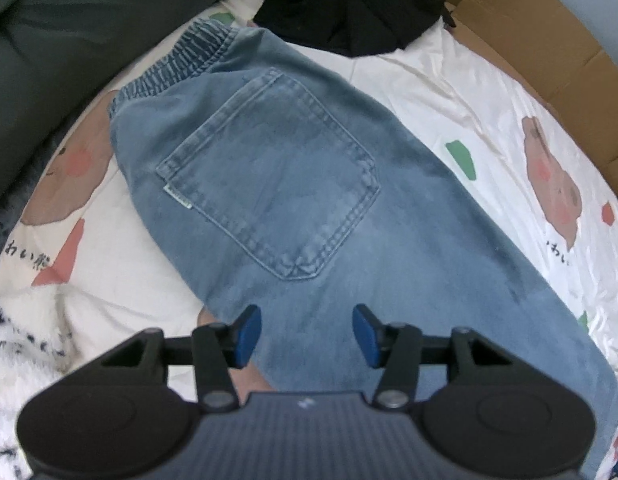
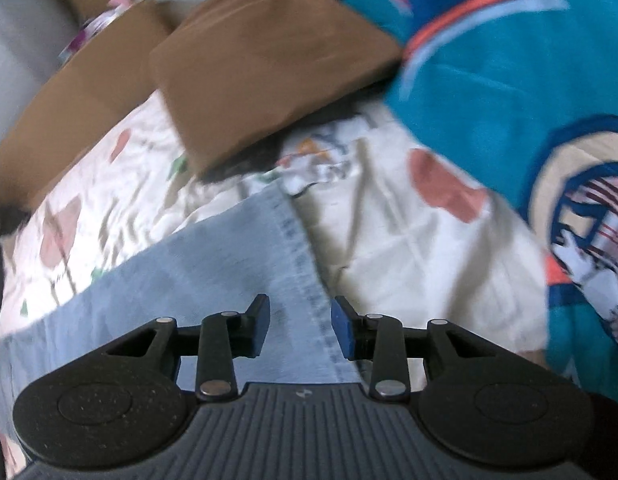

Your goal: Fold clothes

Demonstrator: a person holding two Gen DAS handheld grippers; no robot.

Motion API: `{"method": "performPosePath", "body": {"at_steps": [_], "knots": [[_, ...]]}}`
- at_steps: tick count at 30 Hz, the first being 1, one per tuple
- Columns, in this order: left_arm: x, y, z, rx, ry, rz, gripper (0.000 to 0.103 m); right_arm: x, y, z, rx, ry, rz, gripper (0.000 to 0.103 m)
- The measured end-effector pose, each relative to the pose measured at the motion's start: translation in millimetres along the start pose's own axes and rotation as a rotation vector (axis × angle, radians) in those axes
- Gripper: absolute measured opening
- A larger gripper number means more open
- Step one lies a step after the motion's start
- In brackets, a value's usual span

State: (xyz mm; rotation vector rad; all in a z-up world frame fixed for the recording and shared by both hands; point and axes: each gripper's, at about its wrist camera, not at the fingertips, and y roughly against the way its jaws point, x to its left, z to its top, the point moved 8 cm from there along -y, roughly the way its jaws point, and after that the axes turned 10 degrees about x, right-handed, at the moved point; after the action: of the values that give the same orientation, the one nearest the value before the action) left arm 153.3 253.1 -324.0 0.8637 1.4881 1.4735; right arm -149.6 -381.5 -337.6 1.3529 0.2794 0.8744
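Light blue jeans (image 1: 301, 184) lie folded lengthwise on a white printed sheet (image 1: 449, 92), elastic waistband at the upper left, back pocket facing up. Above the leg part hangs my left gripper (image 1: 307, 334), open, its blue pads (image 1: 249, 338) apart and clear of the cloth. In the right wrist view the hem end of the jeans (image 2: 229, 268) lies on the same sheet (image 2: 389, 240). There my right gripper (image 2: 301, 328) stands open above the stitched hem edge, nothing pinched between its fingers.
A black garment (image 1: 349, 4) is heaped beyond the waistband. Cardboard (image 1: 549, 48) borders the sheet on the right, a dark sofa (image 1: 69, 20) on the left. A folded brown garment (image 2: 269, 68) and a teal printed garment (image 2: 509, 60) lie past the hem.
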Motion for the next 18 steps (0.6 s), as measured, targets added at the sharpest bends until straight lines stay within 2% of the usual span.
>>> {"method": "performPosePath", "body": {"at_steps": [7, 11, 18], "knots": [[-26.6, -16.7, 14.2, 0.001, -0.065, 0.008, 0.054, 32.1, -23.7, 4.5, 0.010, 0.085, 0.000, 0.041], [-43.9, -28.3, 26.9, -0.017, -0.098, 0.004, 0.060, 51.9, -40.0, 8.0, 0.009, 0.136, 0.004, 0.042], [-77.7, -51.1, 46.3, -0.028, -0.175, -0.003, 0.060, 87.4, -70.1, 10.3, 0.044, 0.250, -0.009, 0.045]]}}
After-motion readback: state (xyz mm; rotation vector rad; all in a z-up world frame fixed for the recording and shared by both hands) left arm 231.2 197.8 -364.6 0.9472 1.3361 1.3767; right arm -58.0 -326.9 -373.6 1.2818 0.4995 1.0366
